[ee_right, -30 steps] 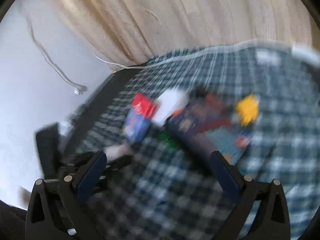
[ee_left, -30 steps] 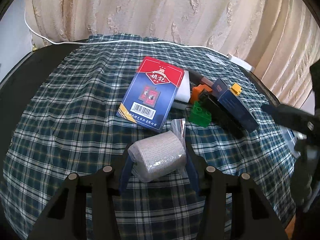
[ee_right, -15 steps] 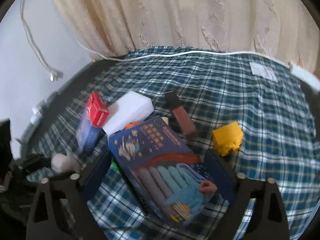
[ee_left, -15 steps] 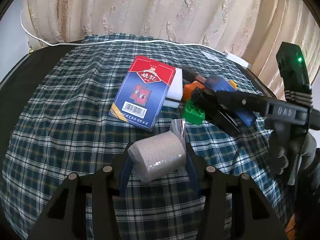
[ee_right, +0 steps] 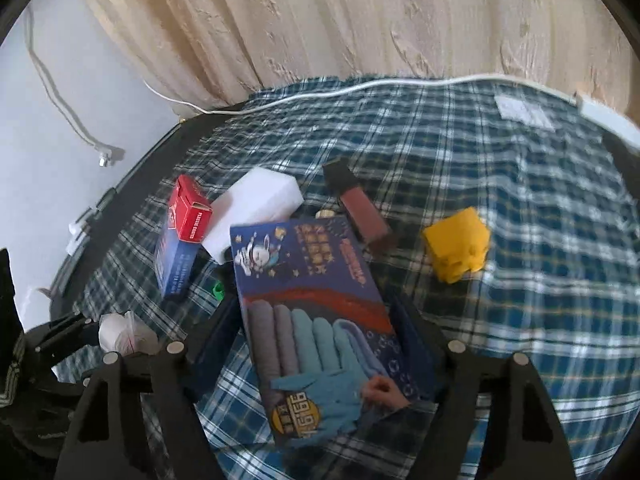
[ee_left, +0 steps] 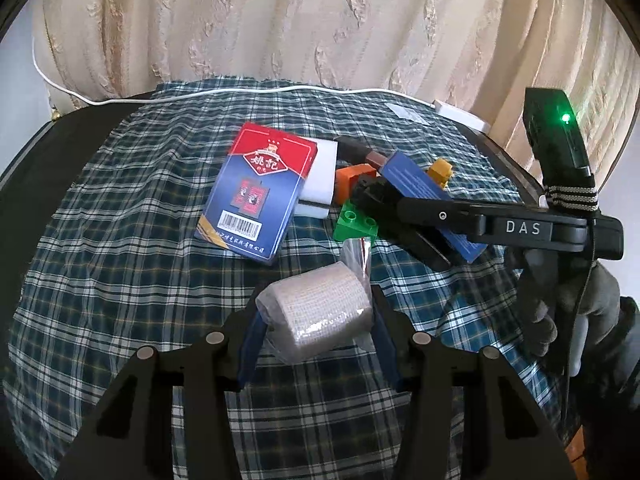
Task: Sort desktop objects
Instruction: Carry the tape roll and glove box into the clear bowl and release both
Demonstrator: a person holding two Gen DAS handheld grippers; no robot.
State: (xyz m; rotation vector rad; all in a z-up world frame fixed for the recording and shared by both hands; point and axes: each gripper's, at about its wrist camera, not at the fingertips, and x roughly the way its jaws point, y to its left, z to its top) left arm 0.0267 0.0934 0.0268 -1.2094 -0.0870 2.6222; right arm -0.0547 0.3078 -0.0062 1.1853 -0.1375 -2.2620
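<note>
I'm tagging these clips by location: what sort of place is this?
Probably a room in a home: a table under a plaid tablecloth, cream patterned curtains close behind, and household odds and ends like a box of gloves and a playing-card box.

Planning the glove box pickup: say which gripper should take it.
Right. The right gripper already straddles the glove box, jaws closing; the left gripper is full with the bandage roll.

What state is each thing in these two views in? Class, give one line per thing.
Left hand-held gripper: shut on the wrapped bandage roll.
Bandage roll: held, clear wrapper on.
Right hand-held gripper: jaws closing around the glove box.
Glove box: lying flat, between the fingers.
Card box: closed, leaning on the white sponge.
Yellow block: lying apart, untouched.
</note>
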